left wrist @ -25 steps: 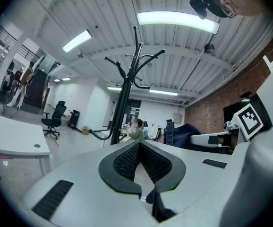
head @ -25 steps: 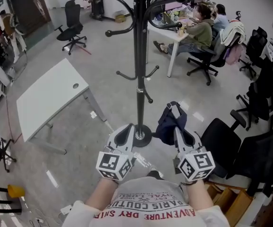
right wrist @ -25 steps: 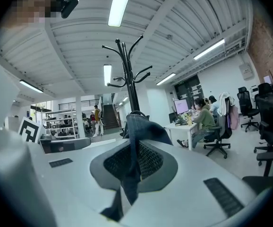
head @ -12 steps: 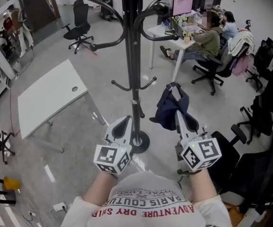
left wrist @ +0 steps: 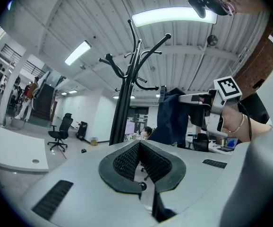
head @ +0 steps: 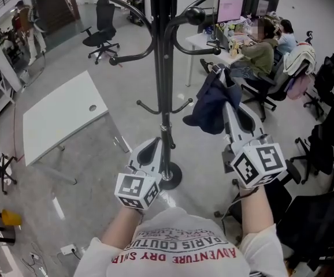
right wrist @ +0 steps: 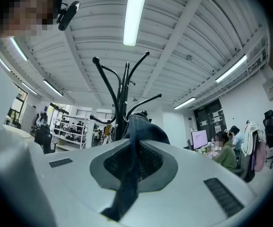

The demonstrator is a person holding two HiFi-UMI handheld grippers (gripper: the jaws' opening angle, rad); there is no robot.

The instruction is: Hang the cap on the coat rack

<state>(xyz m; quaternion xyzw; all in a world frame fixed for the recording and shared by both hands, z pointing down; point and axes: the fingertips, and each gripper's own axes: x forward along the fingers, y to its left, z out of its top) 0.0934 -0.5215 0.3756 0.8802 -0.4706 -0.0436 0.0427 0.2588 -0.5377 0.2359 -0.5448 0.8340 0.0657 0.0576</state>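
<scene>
Right gripper (right wrist: 134, 148): clenched, with its pads pinching a strip of dark blue fabric that runs between them and out past the tips.
Cap (head: 208, 105): navy and bunched, it hangs in the air from the right gripper's tips and is not yet on a hook.
Coat rack (head: 166, 74): the black pole stands just left of the held cap. One curved arm with a ball end arches above the cap. In the head view there is a gap between the arm and the cap.
Left gripper (left wrist: 140, 144): its jaws are pressed together with nothing between them. It is lower than the right gripper and close beside the pole, on the pole's left.
Round base (head: 171, 178): the rack's black foot lies on the grey floor, just beyond the left gripper's marker cube.
White table (head: 57, 117): well out to the left of the left gripper.
Monitor (head: 230, 7): on a desk far beyond the right gripper, with people seated there.
Black office chairs (head: 323, 149): off to the right of the right gripper.
</scene>
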